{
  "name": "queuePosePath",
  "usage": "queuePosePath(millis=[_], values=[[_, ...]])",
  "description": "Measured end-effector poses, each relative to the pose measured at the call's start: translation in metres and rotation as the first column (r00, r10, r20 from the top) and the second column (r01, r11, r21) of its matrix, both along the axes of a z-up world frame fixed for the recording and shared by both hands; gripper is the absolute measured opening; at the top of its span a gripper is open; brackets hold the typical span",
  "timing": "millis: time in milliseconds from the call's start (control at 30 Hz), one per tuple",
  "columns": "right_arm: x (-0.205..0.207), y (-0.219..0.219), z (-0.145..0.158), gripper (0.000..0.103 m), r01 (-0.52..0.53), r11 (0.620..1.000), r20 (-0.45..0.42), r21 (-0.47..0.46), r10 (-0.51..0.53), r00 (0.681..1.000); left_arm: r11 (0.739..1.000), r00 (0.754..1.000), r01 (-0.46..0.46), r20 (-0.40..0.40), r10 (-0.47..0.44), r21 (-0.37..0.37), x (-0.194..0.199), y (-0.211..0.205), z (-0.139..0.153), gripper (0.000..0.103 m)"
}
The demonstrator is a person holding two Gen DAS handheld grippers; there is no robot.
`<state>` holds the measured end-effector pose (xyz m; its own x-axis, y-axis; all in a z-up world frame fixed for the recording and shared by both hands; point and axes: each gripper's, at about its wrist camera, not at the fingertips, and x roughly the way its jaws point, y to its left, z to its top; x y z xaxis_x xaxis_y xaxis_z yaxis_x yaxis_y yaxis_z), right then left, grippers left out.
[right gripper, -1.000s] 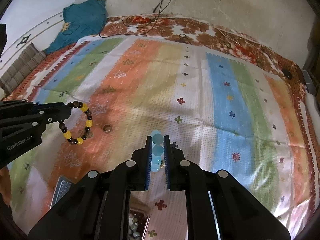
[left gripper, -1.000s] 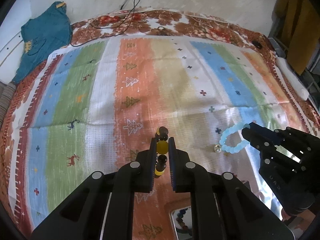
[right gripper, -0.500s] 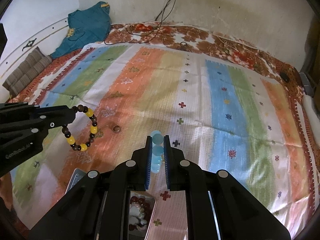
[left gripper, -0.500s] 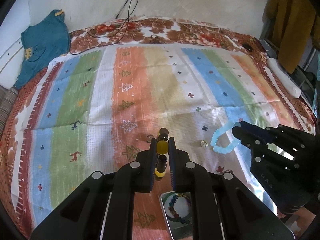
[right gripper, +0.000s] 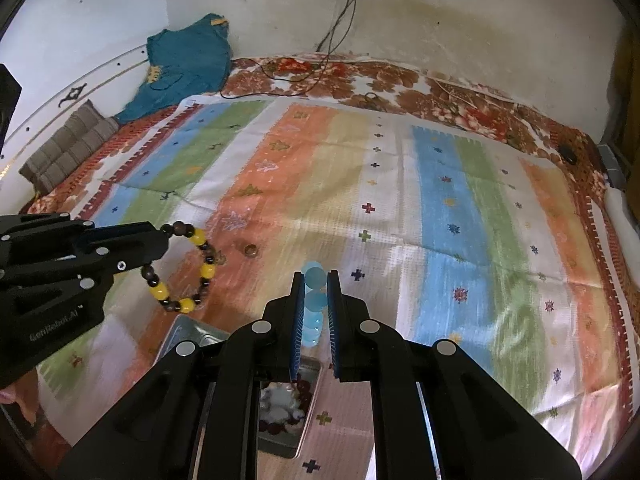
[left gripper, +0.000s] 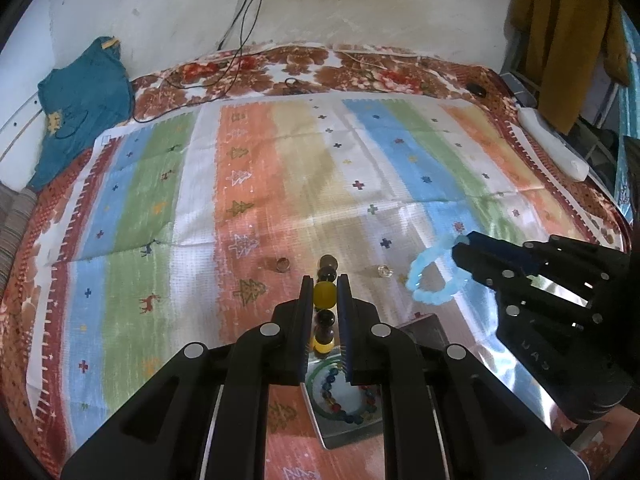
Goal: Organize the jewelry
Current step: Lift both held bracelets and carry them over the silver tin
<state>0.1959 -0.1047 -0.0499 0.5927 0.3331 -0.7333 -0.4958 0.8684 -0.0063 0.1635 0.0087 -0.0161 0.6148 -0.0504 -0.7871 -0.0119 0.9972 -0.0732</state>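
Observation:
My left gripper (left gripper: 325, 280) is shut on a bracelet of yellow and dark brown beads (left gripper: 324, 295), held above the striped cloth; it also shows in the right wrist view (right gripper: 182, 268). My right gripper (right gripper: 313, 278) is shut on a light blue bead bracelet (right gripper: 312, 304), which hangs as a ring in the left wrist view (left gripper: 434, 276). A metal tray (left gripper: 344, 428) with a multicoloured bead bracelet lies below the left fingers. Another metal tray (right gripper: 280, 412) with dark red and white beads lies below the right fingers.
A small brown ring (left gripper: 283, 265) and a clear bead (left gripper: 384, 270) lie on the cloth ahead. A blue garment (left gripper: 80, 108) lies at the far left, cables (left gripper: 236, 56) run down the back wall, and a white object (left gripper: 554, 152) lies at the right edge.
Both grippers have pulled back and risen with their bracelets. The trays below them have come into fuller view, and the ring and clear bead now show ahead.

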Motion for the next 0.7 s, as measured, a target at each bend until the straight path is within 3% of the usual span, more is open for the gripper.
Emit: queuePosePath(millis=[167,700], values=[[-0.010,0.000,0.003,0.012,-0.016,1.000,0.004,0.003,0.016,1.000,0.999,1.000,0.017,0.009,-0.017,0.027,-0.011,-0.010,0.003,0.011],[-0.040,-0.005,0.006,0.012,-0.060,0.998,0.013,0.002,0.060,0.998,1.000,0.999,0.017,0.034,-0.017,0.012,-0.041,-0.015,0.011,0.011]])
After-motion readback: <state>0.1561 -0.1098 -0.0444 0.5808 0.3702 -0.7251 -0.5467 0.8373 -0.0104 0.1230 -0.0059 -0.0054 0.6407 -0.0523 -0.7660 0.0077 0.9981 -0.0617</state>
